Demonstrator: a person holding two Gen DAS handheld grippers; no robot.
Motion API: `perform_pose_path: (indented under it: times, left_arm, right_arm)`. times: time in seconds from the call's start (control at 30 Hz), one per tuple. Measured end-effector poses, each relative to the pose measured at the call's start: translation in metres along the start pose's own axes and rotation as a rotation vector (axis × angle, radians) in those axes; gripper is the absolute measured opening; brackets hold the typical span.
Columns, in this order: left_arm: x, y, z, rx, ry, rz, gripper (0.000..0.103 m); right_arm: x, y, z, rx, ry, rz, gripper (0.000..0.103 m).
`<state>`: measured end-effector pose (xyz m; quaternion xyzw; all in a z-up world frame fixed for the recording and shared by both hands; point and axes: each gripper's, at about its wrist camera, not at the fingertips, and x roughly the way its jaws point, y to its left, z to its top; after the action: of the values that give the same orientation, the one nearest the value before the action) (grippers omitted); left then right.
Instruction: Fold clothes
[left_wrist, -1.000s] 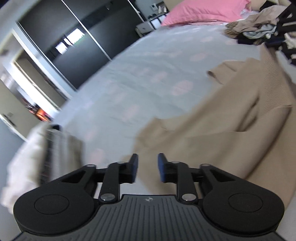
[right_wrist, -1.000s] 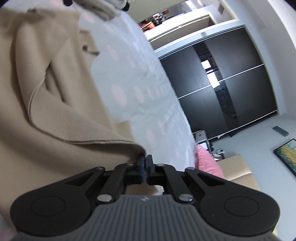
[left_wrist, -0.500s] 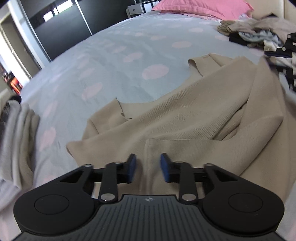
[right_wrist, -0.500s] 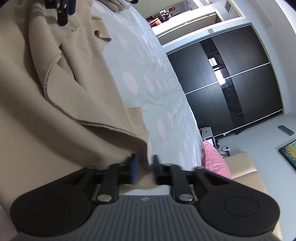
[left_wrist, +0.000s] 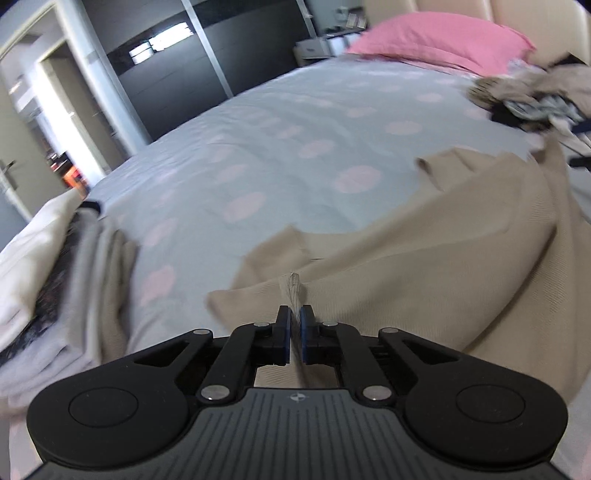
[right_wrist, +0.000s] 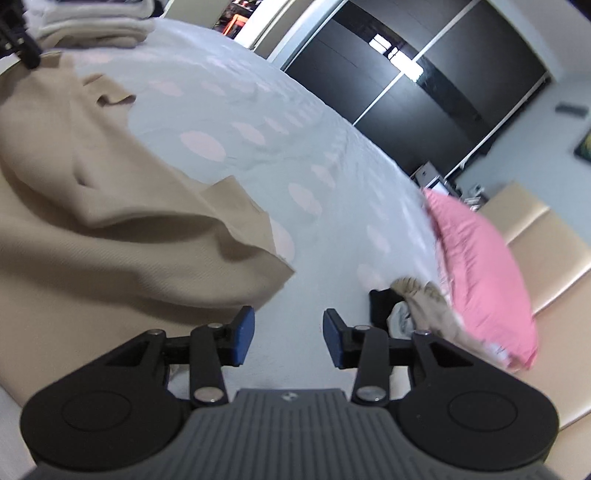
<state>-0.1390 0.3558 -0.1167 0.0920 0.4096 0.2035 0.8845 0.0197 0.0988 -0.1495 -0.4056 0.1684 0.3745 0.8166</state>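
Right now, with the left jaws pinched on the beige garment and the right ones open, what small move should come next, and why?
Probably bring the right gripper back to the beige garment's loose edge and close on it. Only the left gripper holds cloth; the right jaws stand wide apart over bare bedspread, and the garment lies rumpled, so a fold likely needs a second hold.

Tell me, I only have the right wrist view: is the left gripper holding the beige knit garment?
Observer: Yes. The left gripper is shut on a pinched fold of the beige knit garment.
Operator: My right gripper looks empty. Agreed?
Observer: Agreed, the right gripper is open with only the dotted grey bedspread between its pads. To the left gripper's left sits a stack of folded pale clothes.
Operator: Anything beyond the garment on that side?
Observer: A loose pile of unfolded clothes lies by the pink pillow.
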Motion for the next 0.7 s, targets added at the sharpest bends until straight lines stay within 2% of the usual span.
perform_pose_path:
  times: [0.13, 0.33, 0.53, 0.57, 0.67, 0.7]
  left_arm:
    - [0.009, 0.012, -0.005, -0.008, 0.031, 0.05, 0.003]
    - [0.022, 0.006, -0.014, 0.049, 0.061, 0.132, 0.003]
    - [0.028, 0.002, -0.018, 0.075, 0.084, 0.138, 0.003]
    - [0.029, 0.003, -0.019, 0.067, 0.088, 0.135, 0.003]
    - [0.03, 0.008, -0.019, 0.028, 0.096, 0.12, 0.003]
    - [0.029, 0.008, -0.019, 0.02, 0.095, 0.117, 0.003]
  right_arm:
    - [0.011, -0.008, 0.008, 0.107, 0.004, 0.068, 0.043]
    - [0.031, -0.025, 0.018, 0.279, 0.027, 0.144, 0.043]
    - [0.054, -0.037, 0.018, 0.41, 0.069, 0.246, 0.042]
    - [0.058, -0.035, 0.018, 0.414, 0.078, 0.257, 0.039]
    - [0.065, -0.028, 0.02, 0.422, 0.102, 0.298, 0.016]
    - [0.066, -0.026, 0.02, 0.422, 0.109, 0.31, 0.012]
